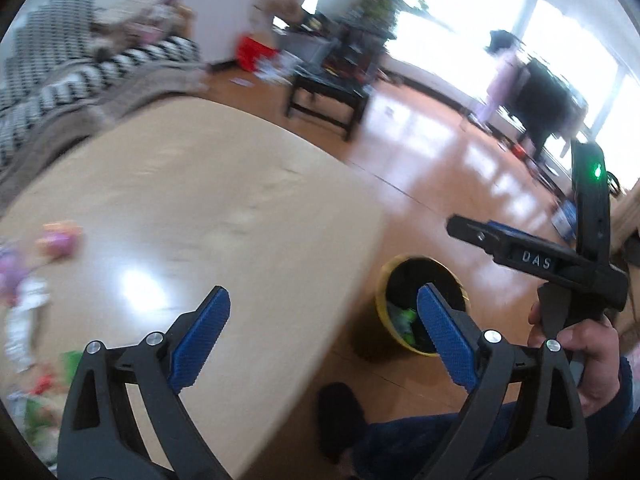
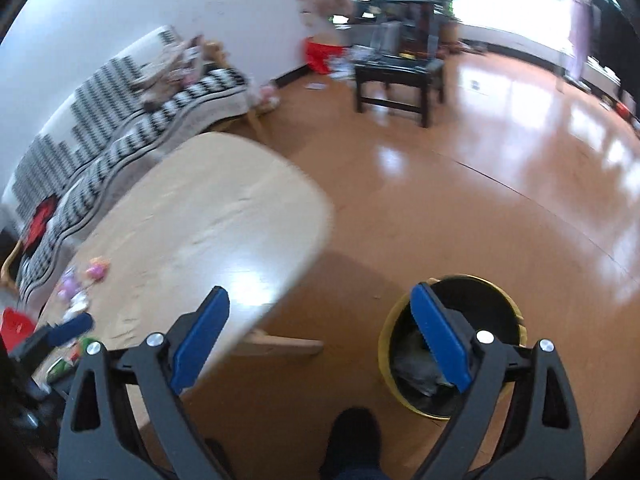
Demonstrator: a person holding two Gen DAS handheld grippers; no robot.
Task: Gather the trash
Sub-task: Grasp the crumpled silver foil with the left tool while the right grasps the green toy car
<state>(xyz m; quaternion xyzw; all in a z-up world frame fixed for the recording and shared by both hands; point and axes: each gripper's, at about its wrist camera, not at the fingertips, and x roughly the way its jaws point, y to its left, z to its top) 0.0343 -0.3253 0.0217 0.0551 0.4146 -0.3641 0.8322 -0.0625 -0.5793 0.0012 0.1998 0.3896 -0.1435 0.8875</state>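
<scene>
With both tongs spread wide and empty, I hover beside the table (image 2: 224,216), tilted down at the floor.

My left tongs (image 1: 324,336) span the table edge, their right pad over the yellow bin (image 1: 384,312), which stands on the floor and holds green scraps; my right hand (image 1: 588,356) grips the other tool just right of them. My right tongs (image 2: 320,336) straddle bare floor, the bin (image 2: 390,344) behind their right pad. Blurred trash (image 1: 36,320) lies on the table left of the left tongs. A dark shoe (image 2: 354,436) sits below.
</scene>
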